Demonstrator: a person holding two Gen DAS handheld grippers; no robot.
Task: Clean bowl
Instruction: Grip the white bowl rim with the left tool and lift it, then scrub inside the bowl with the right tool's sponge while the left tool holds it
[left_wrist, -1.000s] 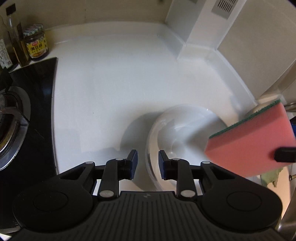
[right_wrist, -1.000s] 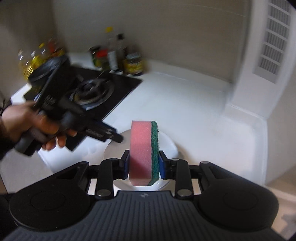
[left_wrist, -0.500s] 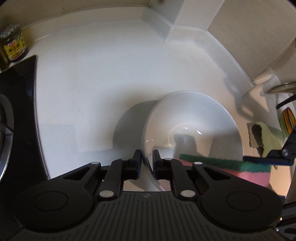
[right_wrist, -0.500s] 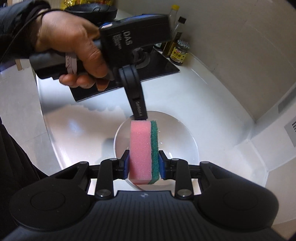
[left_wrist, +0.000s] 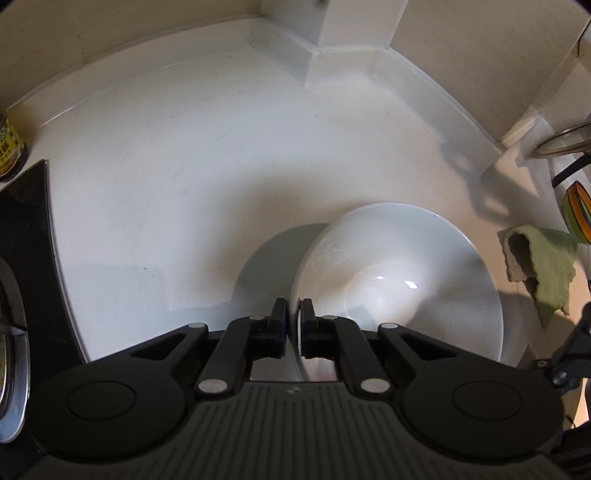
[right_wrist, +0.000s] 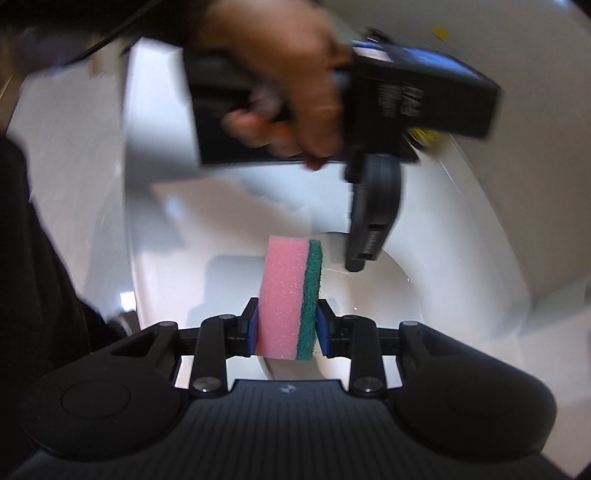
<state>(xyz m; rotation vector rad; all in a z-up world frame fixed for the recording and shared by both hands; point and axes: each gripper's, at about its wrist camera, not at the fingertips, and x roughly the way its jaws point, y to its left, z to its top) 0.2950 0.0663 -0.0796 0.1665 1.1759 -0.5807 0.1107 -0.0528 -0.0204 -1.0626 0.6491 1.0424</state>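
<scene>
Left tongs (left_wrist: 294, 325) pinching the rim of the round white ceramic bowl (left_wrist: 399, 280), lower right of frame, on the white table (left_wrist: 166, 166). Right tongs (right_wrist: 286, 325) clamped on the pink-and-green rectangular sponge (right_wrist: 290, 295), just above the bowl. Probably scrubbing about to start; next, pressing the sponge inside and wiping.

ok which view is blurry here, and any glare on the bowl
Right wrist view: the hand and the left gripper it holds are motion-smeared, while the sponge stays sharp. Left wrist view: crisp, with small bright glints inside the bowl and its shadow on the counter.
</scene>
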